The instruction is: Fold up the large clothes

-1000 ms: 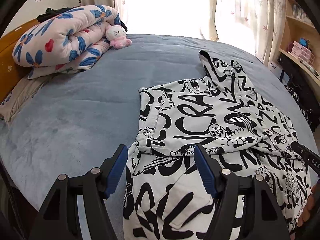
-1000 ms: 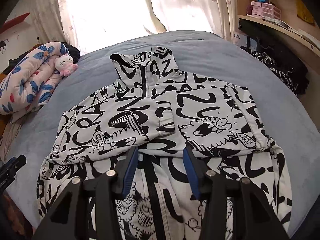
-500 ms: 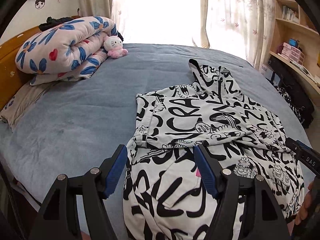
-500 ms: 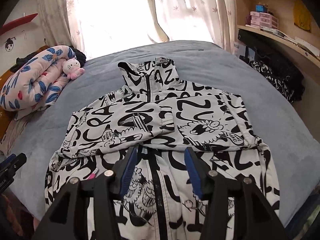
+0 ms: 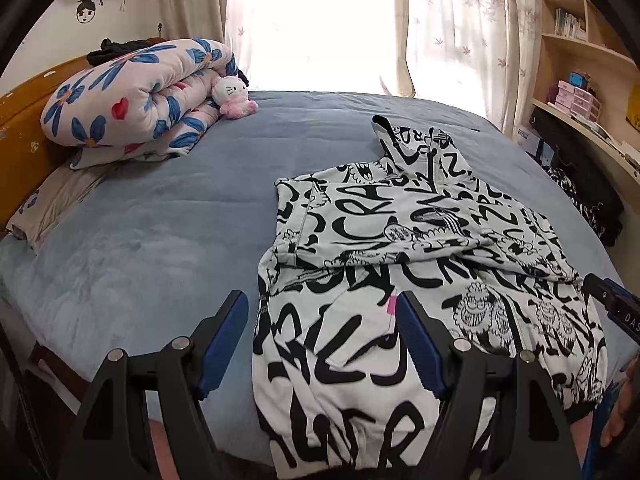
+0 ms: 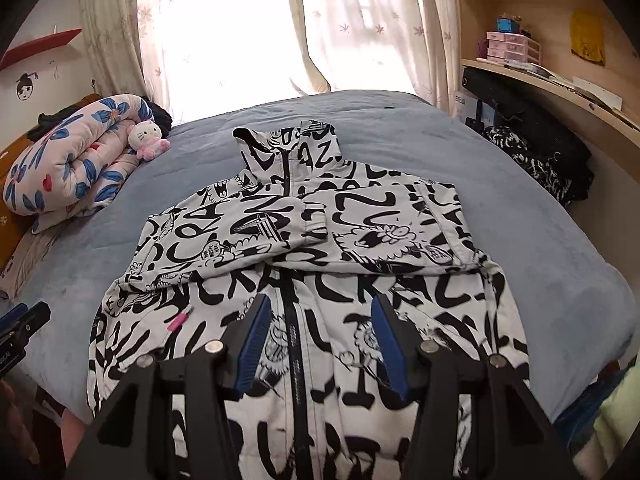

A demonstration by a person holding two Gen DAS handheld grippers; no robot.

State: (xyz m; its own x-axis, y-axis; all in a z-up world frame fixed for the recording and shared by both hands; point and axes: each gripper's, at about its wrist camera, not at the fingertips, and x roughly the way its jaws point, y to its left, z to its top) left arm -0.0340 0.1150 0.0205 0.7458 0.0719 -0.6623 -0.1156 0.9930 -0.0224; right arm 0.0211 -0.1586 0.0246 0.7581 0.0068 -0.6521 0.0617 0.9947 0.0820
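A white jacket with black graffiti print (image 5: 400, 232) (image 6: 320, 220) lies flat on the blue bed cover (image 5: 160, 240) (image 6: 540, 220), zip up, collar toward the window. Both sleeves are folded across its chest, and the hem reaches the near bed edge. My left gripper (image 5: 320, 300) hovers above the jacket's lower left part; its jaws are opening and no cloth is pinched between them. My right gripper (image 6: 320, 302) hangs over the zip near the hem, open and holding nothing. Each gripper's tip shows at the edge of the other's view.
A rolled floral quilt (image 5: 132, 100) and a pink plush toy (image 5: 232, 96) lie at the bed's far left by the wooden headboard. A curved desk with shelves (image 6: 540, 80) and a dark heap of clothes (image 6: 540, 152) stand on the right. Curtains cover the window behind.
Both grippers have drawn back from the jacket toward the near bed edge, so more of its lower half and hem shows. The left jaws stand slightly wider.
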